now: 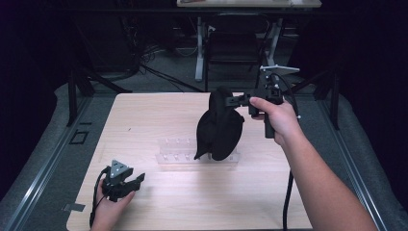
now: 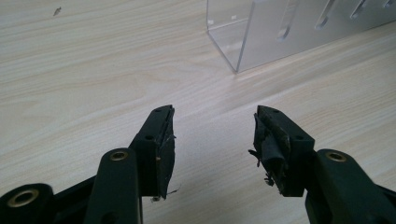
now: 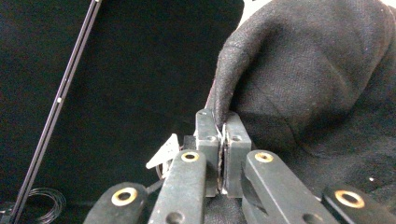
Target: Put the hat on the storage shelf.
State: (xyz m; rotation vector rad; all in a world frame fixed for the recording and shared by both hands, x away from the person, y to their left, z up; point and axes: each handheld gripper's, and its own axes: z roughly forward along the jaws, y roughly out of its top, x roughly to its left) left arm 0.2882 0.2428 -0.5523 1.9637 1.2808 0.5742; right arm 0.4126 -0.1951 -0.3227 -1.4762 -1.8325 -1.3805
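Black cloth hanging over the rack, one pinch holding it all.

Nearest, the left gripper (image 1: 136, 180) rests on the table (image 1: 144, 120), jaws spread and empty. Farther off, the right gripper (image 1: 236, 100) pinches the black cloth (image 1: 220, 127) by its edge above the clear rack (image 1: 178, 156); the job looks best done by lowering slowly and letting the left steady the rack.

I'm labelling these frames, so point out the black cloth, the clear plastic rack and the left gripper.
black cloth (image 1: 221, 132), high view, middle of the hanging fabric.
clear plastic rack (image 2: 233, 39), left gripper view, its near end wall.
left gripper (image 2: 214, 135), left gripper view, midway between its open fingers.
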